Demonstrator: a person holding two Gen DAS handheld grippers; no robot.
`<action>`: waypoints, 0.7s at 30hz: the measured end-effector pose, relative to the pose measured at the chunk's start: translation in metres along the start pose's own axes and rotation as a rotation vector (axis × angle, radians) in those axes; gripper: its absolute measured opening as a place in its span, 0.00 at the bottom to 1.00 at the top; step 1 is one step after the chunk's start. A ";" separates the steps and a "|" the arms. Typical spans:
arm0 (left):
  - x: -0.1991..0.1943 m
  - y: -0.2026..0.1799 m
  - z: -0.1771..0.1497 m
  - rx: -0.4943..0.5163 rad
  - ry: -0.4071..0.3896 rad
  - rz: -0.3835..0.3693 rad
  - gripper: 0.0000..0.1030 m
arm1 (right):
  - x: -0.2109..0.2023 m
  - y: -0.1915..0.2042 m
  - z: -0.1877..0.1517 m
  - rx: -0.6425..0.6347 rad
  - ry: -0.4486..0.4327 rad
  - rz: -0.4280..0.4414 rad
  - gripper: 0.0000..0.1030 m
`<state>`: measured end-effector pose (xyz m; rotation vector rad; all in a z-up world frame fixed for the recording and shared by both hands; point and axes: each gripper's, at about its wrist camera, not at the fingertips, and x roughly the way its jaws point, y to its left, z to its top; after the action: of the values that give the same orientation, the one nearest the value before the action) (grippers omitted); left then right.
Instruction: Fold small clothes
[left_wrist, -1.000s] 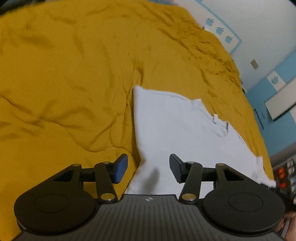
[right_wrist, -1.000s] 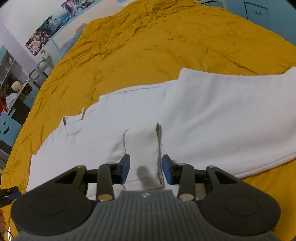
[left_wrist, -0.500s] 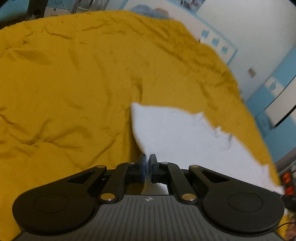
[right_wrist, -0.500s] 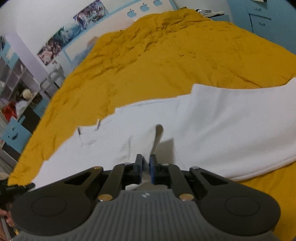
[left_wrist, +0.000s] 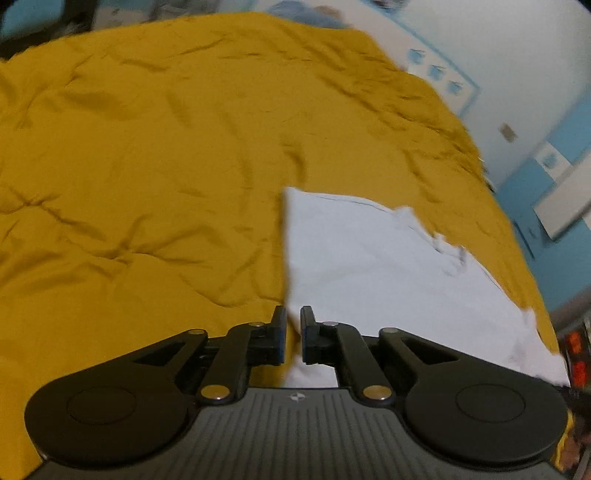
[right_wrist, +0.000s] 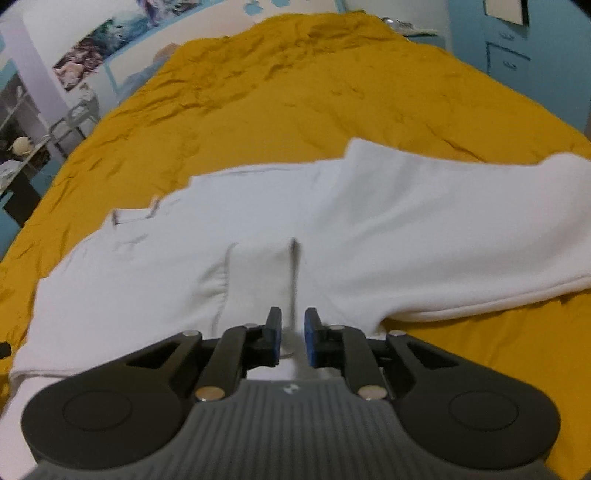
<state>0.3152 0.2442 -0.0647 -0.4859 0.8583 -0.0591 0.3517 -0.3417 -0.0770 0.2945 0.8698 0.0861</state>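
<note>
We see a white garment (right_wrist: 332, 229) spread flat on the yellow bedspread (right_wrist: 295, 92), sleeve folded inward; both our left gripper (left_wrist: 291, 334) and right gripper (right_wrist: 292, 336) stand slightly parted over its near hem.

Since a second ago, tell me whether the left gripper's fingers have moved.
Yes. The left gripper had its fingers spread wide over the white garment; they have since drawn together, leaving a narrow gap at the garment's edge on the yellow bedspread.

A home bedroom: a bed under a wrinkled mustard-yellow quilt (right_wrist: 295, 96), colourful posters (right_wrist: 96, 48) on the wall behind it, blue cabinets (right_wrist: 517, 48) beside it.
</note>
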 end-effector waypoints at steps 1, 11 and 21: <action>0.002 -0.006 -0.003 0.028 0.008 0.004 0.14 | -0.001 0.003 -0.001 -0.011 -0.003 0.000 0.14; 0.031 -0.014 -0.030 0.076 0.111 0.162 0.22 | -0.036 -0.005 -0.024 -0.054 0.007 -0.038 0.20; -0.011 -0.027 -0.022 0.072 0.065 0.181 0.22 | -0.098 -0.102 -0.026 0.104 -0.057 -0.178 0.41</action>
<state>0.2954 0.2140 -0.0578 -0.3385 0.9576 0.0609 0.2642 -0.4526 -0.0497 0.3138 0.8417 -0.1327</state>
